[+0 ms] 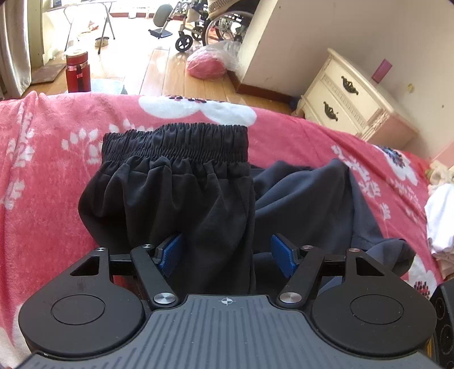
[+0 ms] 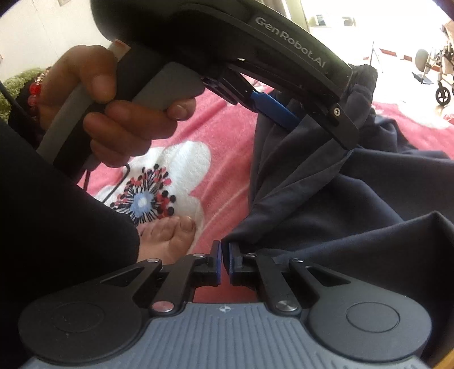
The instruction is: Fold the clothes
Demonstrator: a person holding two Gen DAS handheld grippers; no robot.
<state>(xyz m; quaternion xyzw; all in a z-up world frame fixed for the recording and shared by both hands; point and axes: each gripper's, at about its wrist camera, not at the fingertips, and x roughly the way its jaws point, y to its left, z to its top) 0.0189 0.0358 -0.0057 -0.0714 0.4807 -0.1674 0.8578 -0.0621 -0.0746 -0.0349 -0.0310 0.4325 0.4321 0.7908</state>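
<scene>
A black garment with an elastic waistband [image 1: 176, 147] lies on the pink floral blanket [image 1: 42, 176], folded lengthwise toward me. A dark navy part of the clothing [image 1: 306, 204] spreads to its right. My left gripper [image 1: 225, 252] is open, its blue pads either side of the black cloth near its lower end. In the right wrist view my right gripper [image 2: 225, 255] is shut on the edge of the navy cloth [image 2: 354, 213]. The left gripper's body [image 2: 255, 37], held by a hand [image 2: 122, 113], hangs over the cloth there.
A cream nightstand [image 1: 349, 96] stands beyond the bed at the right. A red flask [image 1: 78, 71], a pink bag [image 1: 207, 65] and wheelchairs [image 1: 210, 25] are on the wooden floor behind. White clothes [image 1: 442, 221] lie at the right edge. A bare foot [image 2: 167, 235] rests on the blanket.
</scene>
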